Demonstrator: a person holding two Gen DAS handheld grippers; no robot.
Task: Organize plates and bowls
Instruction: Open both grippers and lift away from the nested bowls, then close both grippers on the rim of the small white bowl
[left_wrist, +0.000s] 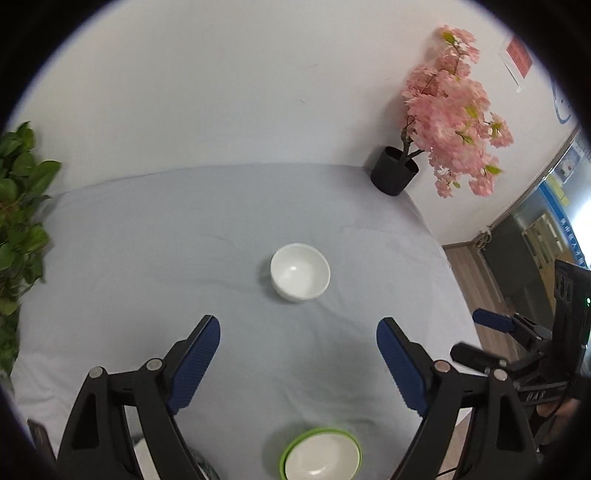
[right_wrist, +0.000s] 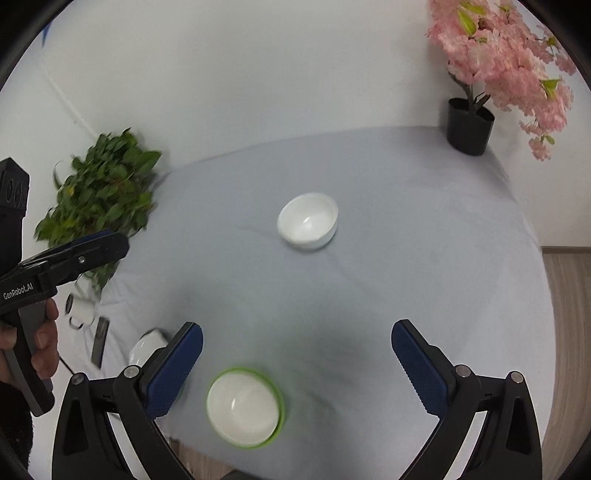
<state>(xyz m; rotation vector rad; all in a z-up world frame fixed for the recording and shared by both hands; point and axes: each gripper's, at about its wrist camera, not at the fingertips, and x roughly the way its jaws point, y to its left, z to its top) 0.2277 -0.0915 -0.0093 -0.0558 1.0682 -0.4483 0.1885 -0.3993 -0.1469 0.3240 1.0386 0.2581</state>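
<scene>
A white bowl (left_wrist: 300, 272) stands alone in the middle of the grey-clothed table (left_wrist: 147, 258); it also shows in the right wrist view (right_wrist: 308, 220). Nearer me, a second white bowl (left_wrist: 322, 455) sits inside a green plate or bowl (left_wrist: 286, 452) at the table's front edge, also in the right wrist view (right_wrist: 242, 404) with the green rim (right_wrist: 279, 410) around it. My left gripper (left_wrist: 298, 334) is open and empty above the table, between the two bowls. My right gripper (right_wrist: 297, 338) is open and empty, just above the green-rimmed stack.
A pink blossom tree in a black pot (left_wrist: 394, 175) stands at the table's far right corner. A leafy green plant (right_wrist: 103, 195) is at the left. Small items, a white mug (right_wrist: 79, 310) and a dark flat object (right_wrist: 99, 341), lie at the front left. A wall is behind.
</scene>
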